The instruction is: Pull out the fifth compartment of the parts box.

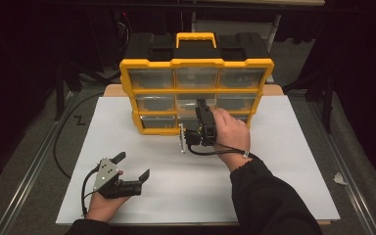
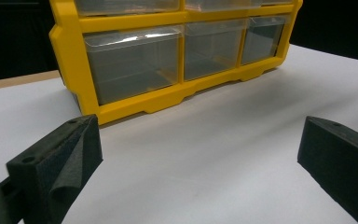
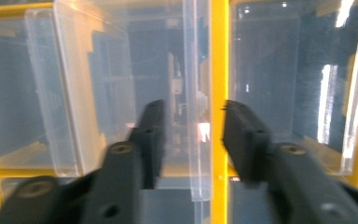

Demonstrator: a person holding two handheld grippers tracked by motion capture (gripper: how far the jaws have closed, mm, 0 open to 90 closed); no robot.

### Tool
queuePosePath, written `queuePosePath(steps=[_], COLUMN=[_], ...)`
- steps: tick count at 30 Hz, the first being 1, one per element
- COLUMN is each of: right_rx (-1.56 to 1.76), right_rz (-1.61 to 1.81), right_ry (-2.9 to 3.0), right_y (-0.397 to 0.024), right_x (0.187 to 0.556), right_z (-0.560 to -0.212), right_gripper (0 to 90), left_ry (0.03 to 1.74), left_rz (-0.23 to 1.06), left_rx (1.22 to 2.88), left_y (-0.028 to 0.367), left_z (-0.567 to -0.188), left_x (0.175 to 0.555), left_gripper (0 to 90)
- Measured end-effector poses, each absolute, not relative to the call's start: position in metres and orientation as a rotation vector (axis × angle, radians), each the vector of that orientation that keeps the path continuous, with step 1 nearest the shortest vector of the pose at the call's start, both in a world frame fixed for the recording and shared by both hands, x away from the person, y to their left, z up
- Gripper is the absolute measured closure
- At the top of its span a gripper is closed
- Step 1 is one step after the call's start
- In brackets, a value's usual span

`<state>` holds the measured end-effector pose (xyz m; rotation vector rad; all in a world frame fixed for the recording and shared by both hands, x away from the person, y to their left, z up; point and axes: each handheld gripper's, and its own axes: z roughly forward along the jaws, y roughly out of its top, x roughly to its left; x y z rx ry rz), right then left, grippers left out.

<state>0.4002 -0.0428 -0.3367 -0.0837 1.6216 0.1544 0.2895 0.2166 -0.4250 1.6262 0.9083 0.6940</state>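
Observation:
A yellow organizer [image 1: 196,63] with clear drawers stands upright at the back of the white table [image 1: 284,171]. My right gripper [image 1: 201,104] points into its front at the centre column, a hand around its body. In the right gripper view the jaws [image 3: 193,126] stand a little apart, one on each side of a clear drawer's front edge [image 3: 198,84] beside a yellow divider [image 3: 219,56]; the pads do not press on it. My left gripper [image 1: 132,165] rests low at the table's near left, open and empty, facing the organizer's bottom row [image 2: 135,70].
Cables trail from both grippers across the white surface. Metal rails run along the floor on both sides. A small pale scrap [image 1: 340,178] lies on the floor at the right. Dark stands and curtains are behind the organizer.

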Motion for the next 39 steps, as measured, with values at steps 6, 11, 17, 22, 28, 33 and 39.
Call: queuePosePath(steps=[6,11,17,22,28,33,39], right_rx=[-0.081,-0.059,-0.058,-0.047,-0.038,-0.049,-0.053], right_rz=[0.199,0.189,0.174,0.163,0.168,0.157,0.156], right_ry=[1.639,1.696,1.712,1.723,1.683,1.673,1.667], right_y=[-0.041,-0.039,-0.041,-0.041,-0.042,-0.041,-0.043], right_x=[0.403,0.406,0.41,0.409,0.405,0.401,0.39], right_z=[-0.33,-0.326,-0.322,-0.323,-0.325,-0.325,-0.327], right_gripper=[43.9,47.0,55.3,65.8,76.4,77.0,77.2], left_ry=[0.907,0.908,0.907,0.907,0.905,0.905,0.899], left_rz=[0.693,0.693,0.693,0.693,0.693,0.695,0.695], left_rx=[1.629,1.63,1.628,1.627,1.626,1.623,1.624], left_y=[0.217,0.217,0.217,0.217,0.217,0.217,0.217], left_z=[-0.425,-0.425,-0.425,-0.425,-0.425,-0.425,-0.424], left_x=[0.29,0.29,0.289,0.289,0.29,0.29,0.289], left_gripper=[0.4,0.4,0.4,0.4,0.3,0.4,0.4])
